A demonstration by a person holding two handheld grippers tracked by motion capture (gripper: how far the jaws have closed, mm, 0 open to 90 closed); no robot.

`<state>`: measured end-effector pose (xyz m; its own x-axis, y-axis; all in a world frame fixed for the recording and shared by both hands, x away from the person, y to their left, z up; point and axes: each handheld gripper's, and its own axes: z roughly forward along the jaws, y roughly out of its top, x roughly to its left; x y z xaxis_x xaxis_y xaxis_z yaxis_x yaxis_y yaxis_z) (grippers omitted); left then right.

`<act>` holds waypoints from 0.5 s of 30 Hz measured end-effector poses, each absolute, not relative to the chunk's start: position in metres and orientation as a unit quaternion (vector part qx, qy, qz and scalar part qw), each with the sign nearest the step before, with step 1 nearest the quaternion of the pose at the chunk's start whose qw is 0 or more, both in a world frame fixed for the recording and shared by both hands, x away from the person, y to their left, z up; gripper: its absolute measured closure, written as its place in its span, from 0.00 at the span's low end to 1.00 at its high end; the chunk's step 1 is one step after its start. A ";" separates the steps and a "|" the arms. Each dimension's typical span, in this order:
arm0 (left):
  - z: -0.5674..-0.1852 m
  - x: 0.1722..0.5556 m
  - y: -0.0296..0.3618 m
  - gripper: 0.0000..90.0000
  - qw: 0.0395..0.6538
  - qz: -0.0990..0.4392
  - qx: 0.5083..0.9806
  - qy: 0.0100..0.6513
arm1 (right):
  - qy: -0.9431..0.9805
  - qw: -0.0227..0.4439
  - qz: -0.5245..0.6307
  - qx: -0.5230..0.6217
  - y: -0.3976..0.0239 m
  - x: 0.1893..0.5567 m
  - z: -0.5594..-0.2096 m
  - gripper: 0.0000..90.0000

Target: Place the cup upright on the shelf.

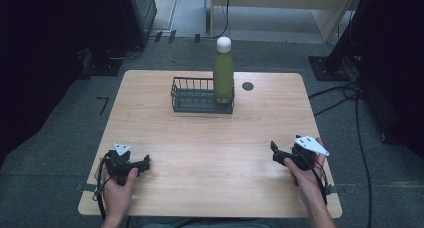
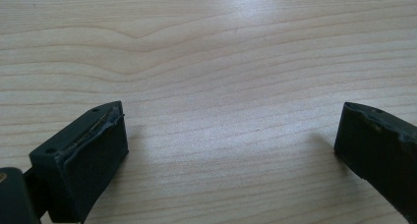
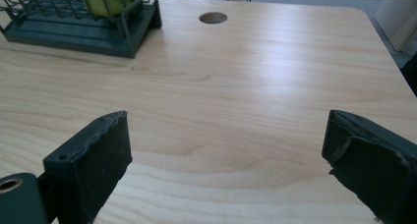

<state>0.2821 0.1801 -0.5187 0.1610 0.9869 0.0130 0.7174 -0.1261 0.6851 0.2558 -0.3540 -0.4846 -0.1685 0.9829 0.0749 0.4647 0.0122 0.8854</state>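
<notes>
- Two grippers, both mine: left gripper (image 1: 141, 164) and right gripper (image 1: 276, 153) near the table's front edge, jaws wide, nothing between.
- Green metal bottle with white cap (image 1: 223, 72) stands upright in the dark wire basket (image 1: 192, 101), right end, well apart from both.
- No readable labels.
- Right gripper view adds the round hole in the light wooden table (image 3: 213, 17).

Wooden table (image 1: 210, 153), round hole (image 1: 248, 86), floor cables (image 1: 345, 95).

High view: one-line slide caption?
Green bottle with white cap standing in dark wire basket on light wooden table; both handheld grippers, left and right, open, empty.
</notes>
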 end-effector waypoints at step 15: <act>-0.519 0.282 0.180 0.00 0.277 0.243 0.710 0.600 | 0.630 0.303 0.386 0.602 -0.386 0.231 -0.511 0.06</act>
<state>0.2821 0.1801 -0.5187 0.1612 0.9868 0.0134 0.7174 -0.1265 0.6850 0.2308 -0.3859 -0.5111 -0.0922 0.9923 0.0822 0.5250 -0.0217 0.8509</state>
